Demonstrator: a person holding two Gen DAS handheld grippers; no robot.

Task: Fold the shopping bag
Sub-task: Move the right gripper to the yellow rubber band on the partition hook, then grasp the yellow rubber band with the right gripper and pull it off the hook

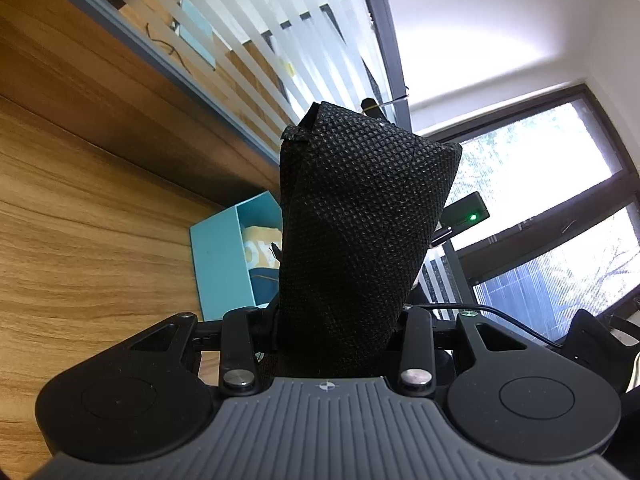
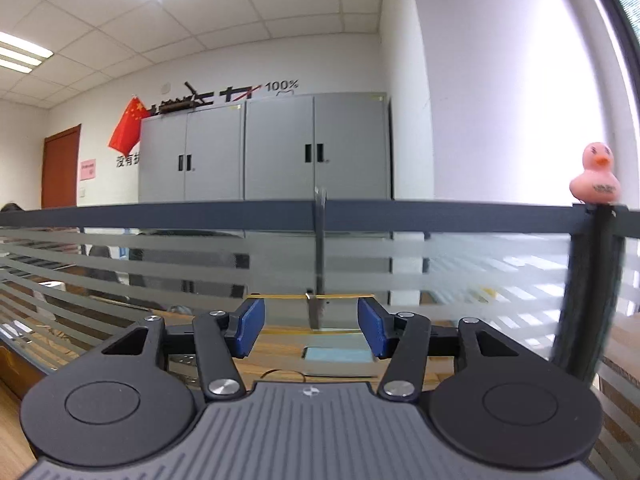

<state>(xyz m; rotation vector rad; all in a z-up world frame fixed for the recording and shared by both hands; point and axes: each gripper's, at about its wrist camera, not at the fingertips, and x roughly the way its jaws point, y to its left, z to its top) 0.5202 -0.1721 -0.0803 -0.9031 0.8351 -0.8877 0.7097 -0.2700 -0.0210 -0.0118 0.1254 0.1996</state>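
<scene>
- Shopping bag (image 1: 352, 232): the black woven fabric is standing bunched up in the centre of the left wrist frame, rising from between the fingers of the left gripper (image 1: 332, 332), which is clamping down on its lower end.
- The right gripper (image 2: 311, 330) is hanging with its blue pads (image 2: 250, 330) wide apart and nothing between them, aimed at the striped glass partition (image 2: 280, 264) across the middle of its frame.
- How many folds the bag is carrying I cannot tell; the bundle is looking compact but loose at its upper edge.
- To do well from here, I judge the left grip should be kept firm and low, so the layers are not slipping apart, while the free gripper is squaring any stray edge.
- Only the left wrist view is showing the bag, the wooden bench (image 1: 80, 200) and a teal box (image 1: 224, 256) at lower centre-left.
- Only the right wrist view is showing grey cabinets (image 2: 280, 148) and a pink duck (image 2: 596, 174) at the right edge; no bag is appearing there.
</scene>
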